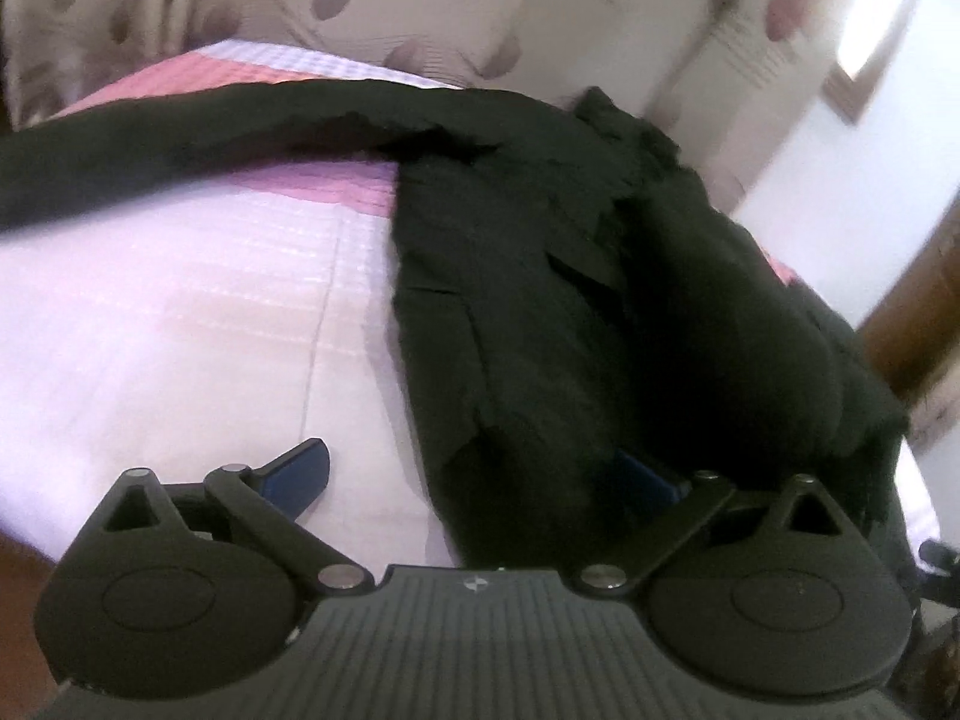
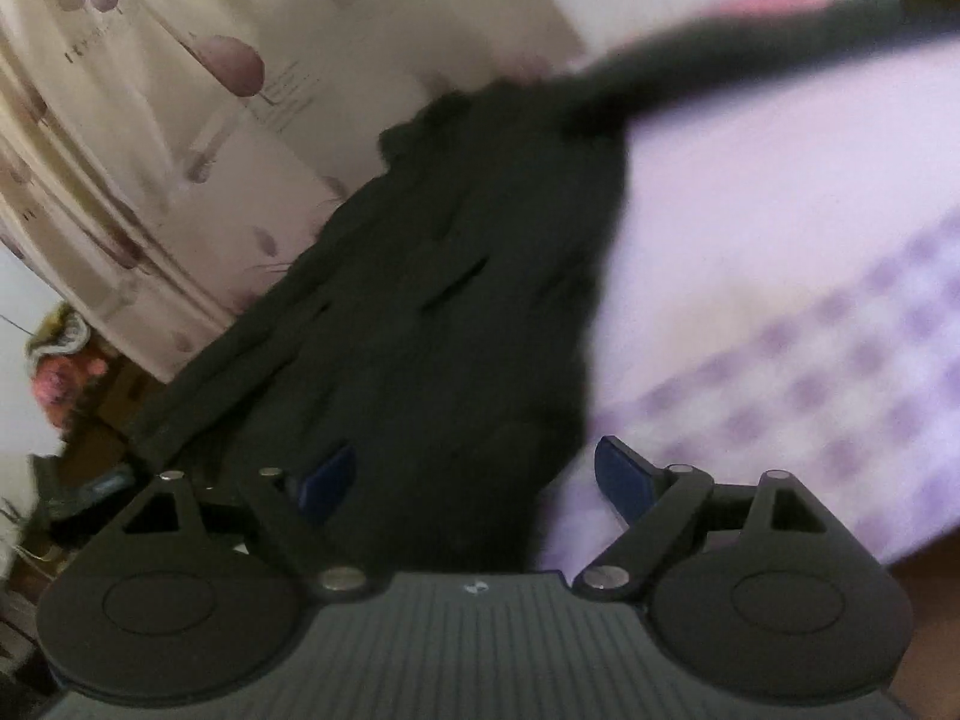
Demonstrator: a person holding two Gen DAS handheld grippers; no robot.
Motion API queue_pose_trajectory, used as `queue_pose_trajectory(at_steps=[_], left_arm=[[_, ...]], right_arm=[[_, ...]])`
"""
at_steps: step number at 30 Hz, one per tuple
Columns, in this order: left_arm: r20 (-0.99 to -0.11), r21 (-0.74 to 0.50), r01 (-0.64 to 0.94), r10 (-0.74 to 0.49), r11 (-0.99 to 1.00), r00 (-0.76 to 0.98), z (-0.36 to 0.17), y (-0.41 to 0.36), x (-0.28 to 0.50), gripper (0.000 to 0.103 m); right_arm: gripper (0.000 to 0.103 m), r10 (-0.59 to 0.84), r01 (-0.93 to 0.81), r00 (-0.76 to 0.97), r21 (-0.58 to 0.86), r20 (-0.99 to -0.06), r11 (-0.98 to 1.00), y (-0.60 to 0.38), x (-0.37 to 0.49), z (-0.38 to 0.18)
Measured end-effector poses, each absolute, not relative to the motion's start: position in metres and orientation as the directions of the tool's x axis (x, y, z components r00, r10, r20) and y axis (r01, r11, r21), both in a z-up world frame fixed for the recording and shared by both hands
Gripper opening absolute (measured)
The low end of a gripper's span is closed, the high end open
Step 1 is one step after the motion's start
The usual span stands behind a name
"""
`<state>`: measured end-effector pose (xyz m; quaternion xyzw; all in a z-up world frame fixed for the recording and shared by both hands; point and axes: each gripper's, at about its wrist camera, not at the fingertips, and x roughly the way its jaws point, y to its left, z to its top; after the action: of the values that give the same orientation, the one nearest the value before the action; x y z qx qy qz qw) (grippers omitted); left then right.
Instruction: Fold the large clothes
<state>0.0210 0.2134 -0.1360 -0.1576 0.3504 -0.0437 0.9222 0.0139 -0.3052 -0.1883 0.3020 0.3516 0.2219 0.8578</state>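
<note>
A large black garment (image 1: 540, 276) lies bunched on a bed with a pink and lilac checked cover (image 1: 180, 312); one long part stretches left across the cover. My left gripper (image 1: 480, 480) is open, its jaws wide apart around the garment's near end; the right blue finger is partly hidden under cloth. In the right wrist view the same black garment (image 2: 456, 312) runs away from me along the bed's left edge. My right gripper (image 2: 474, 480) is open, with the garment's near end lying between its blue fingers (image 2: 624, 474). The view is blurred.
Cream curtains with a mauve leaf print (image 1: 420, 6) hang behind the bed and also show in the right wrist view (image 2: 150, 168). A white wall and brown wooden furniture (image 1: 918, 324) stand at the right. Clutter (image 2: 60, 372) sits on the floor left of the bed.
</note>
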Motion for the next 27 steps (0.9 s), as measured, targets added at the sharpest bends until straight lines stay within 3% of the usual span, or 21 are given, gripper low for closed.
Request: queue_pose_trajectory(at_steps=[1,3,4,5,6,7,10,14,17,22,26,27], left_arm=[[-0.631,-0.318,-0.002,-0.211,0.948,0.747,-0.136,0.211,0.020,0.097],[-0.623,-0.311,0.051,-0.244,0.949,0.743,-0.138,0.204,0.018,0.090],[-0.623,-0.292,0.057,-0.235,0.955,0.746,-0.139,0.200,0.017,0.086],[-0.623,-0.262,0.058,-0.215,0.963,0.752,-0.140,0.196,0.016,0.079],[-0.622,-0.238,0.068,-0.206,0.969,0.755,-0.140,0.192,0.016,0.055],[-0.622,-0.232,0.082,-0.213,0.969,0.754,-0.139,0.190,0.015,0.038],[-0.609,-0.208,0.101,-0.210,0.973,0.765,-0.127,0.186,0.010,0.025],[-0.558,-0.170,0.090,-0.171,0.981,0.812,-0.095,0.196,-0.012,0.022],[-0.543,-0.151,0.063,-0.136,0.987,0.829,-0.084,0.212,-0.033,0.022],[-0.646,-0.104,0.000,-0.068,0.995,0.761,-0.124,0.219,-0.040,0.026],[-0.590,-0.083,-0.019,-0.033,0.996,0.807,-0.120,0.215,-0.052,0.028],[-0.567,-0.068,-0.017,-0.024,0.998,0.823,-0.113,0.213,-0.054,0.041]], right_arm=[[0.087,0.611,-0.169,0.650,0.698,-0.451,0.695,-0.300,0.006,-0.189],[0.067,0.630,-0.171,0.647,0.723,-0.430,0.669,-0.287,0.003,-0.191],[0.034,0.627,-0.168,0.649,0.723,-0.430,0.670,-0.284,0.004,-0.193],[0.020,0.626,-0.158,0.641,0.722,-0.443,0.673,-0.275,0.012,-0.190],[0.018,0.628,-0.149,0.640,0.730,-0.443,0.667,-0.276,0.015,-0.192],[0.013,0.629,-0.144,0.645,0.739,-0.435,0.658,-0.277,0.014,-0.192],[0.011,0.603,-0.181,0.687,0.709,-0.404,0.681,-0.292,0.008,-0.162],[0.010,0.536,-0.206,0.770,0.659,-0.348,0.723,-0.330,-0.011,-0.107],[0.010,0.477,-0.175,0.793,0.607,-0.380,0.775,-0.354,-0.024,-0.091],[0.010,0.422,-0.024,0.705,0.576,-0.569,0.817,-0.370,-0.032,-0.157],[0.014,0.454,0.037,0.720,0.683,-0.524,0.730,-0.381,-0.039,-0.191],[0.016,0.451,0.040,0.728,0.688,-0.516,0.724,-0.380,-0.039,-0.190]])
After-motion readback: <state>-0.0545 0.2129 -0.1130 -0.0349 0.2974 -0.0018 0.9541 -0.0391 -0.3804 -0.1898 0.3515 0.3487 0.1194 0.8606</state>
